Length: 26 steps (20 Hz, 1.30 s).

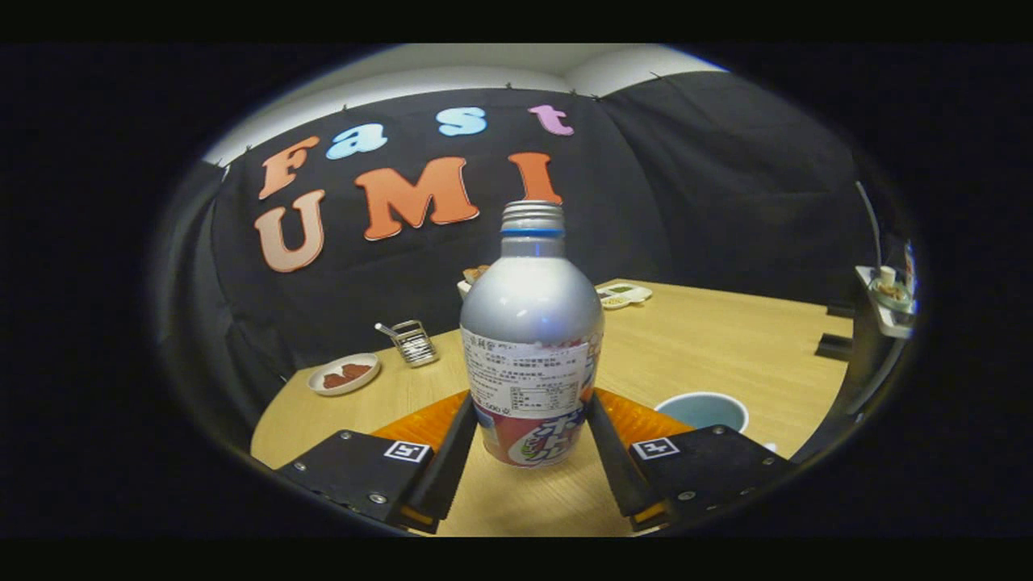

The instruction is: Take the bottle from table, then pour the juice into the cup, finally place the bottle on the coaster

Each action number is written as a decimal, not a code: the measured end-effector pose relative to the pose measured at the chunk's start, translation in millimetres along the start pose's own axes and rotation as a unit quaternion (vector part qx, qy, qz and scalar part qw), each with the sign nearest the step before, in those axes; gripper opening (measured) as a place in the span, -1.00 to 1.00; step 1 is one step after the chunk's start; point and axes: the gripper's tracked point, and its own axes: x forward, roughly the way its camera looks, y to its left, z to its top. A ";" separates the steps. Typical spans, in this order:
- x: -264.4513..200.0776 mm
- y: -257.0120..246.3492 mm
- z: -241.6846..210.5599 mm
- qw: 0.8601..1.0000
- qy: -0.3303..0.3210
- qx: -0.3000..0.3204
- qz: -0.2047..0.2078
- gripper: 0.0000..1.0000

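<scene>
A silver bottle point(531, 323) with a printed label, a blue neck ring and a bare threaded neck without a cap stands upright between my fingers. My gripper point(531, 401) is shut on it, both fingers pressing on the lower part of its body. An orange coaster point(637, 420) lies on the table just behind the bottle and shows on both sides of it. A pale blue cup point(702, 409) stands to the right, beyond my right finger. I cannot tell whether the bottle's base touches the wooden table point(726, 347).
At the far left of the table are a small plate of brown food point(345, 374) and a metal rack point(413, 342). Behind the bottle lies a white dish point(623, 294). A stand with small items point(888, 298) rises at the right edge.
</scene>
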 end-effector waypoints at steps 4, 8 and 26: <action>19.7 7.6 -5.1 0.999 -0.001 -0.051 0.000 0.53; 38.6 21.7 -24.2 0.998 0.014 -0.068 0.008 0.52; 61.3 38.2 -79.9 0.992 0.082 -0.091 0.037 0.60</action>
